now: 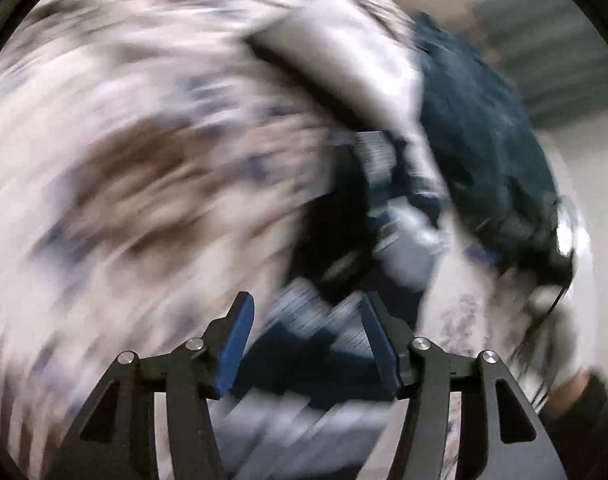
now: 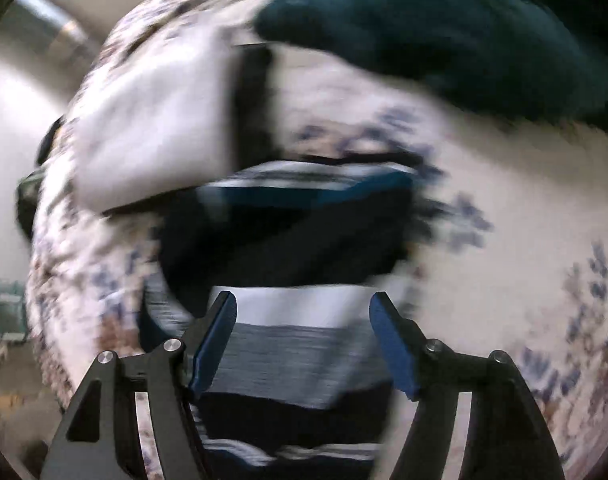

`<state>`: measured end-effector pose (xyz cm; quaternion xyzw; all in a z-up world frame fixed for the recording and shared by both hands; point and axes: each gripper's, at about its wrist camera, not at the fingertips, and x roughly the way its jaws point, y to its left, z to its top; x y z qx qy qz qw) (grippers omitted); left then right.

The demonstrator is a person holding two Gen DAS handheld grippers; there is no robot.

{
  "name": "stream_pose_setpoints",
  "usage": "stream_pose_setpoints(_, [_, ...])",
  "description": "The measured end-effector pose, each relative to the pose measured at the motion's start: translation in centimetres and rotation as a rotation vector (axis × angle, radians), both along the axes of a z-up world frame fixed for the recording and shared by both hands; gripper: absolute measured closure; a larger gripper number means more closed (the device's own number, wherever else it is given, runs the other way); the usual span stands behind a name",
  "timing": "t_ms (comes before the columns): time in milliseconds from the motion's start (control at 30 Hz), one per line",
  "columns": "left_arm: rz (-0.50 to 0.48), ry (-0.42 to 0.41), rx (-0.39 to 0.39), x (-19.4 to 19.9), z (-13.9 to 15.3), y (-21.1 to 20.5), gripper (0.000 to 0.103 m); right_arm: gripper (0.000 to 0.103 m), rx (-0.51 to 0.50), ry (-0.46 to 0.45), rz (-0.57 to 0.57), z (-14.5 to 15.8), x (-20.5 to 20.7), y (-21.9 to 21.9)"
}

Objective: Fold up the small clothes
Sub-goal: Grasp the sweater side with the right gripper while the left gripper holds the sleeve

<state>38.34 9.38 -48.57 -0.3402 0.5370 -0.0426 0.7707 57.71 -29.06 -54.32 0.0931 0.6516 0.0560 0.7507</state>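
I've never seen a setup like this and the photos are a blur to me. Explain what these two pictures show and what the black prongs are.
No robot here: a person holds a hand-operated claw in each hand, each carrying a wide-angle camera looking along its two blue-padded prongs. One picture is from the left claw, the other from the right claw. Both claws are open and hold nothing. Below them lies a striped garment in navy, white and grey, on a flowered bedspread. A white piece of cloth and a dark teal cloth lie farther off. Everything is smeared by fast movement.
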Motion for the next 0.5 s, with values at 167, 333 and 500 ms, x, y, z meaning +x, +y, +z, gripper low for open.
stream_pose_setpoints(167, [-0.189,-0.002,0.109,14.0,-2.3,-5.8,0.05,0.032,0.033,0.021,-0.14,-3.5,-1.2,-5.2])
stream_pose_setpoints(333, [-0.266,0.022,0.172,20.1,-6.1,-7.7,0.099,0.032,0.138,0.035,-0.196,-6.8,-0.5,-6.2])
stream_pose_setpoints(500, [-0.231,-0.021,0.108,18.6,-5.3,-3.9,0.099,0.032,0.209,0.028,-0.204,-9.3,2.1,-6.0])
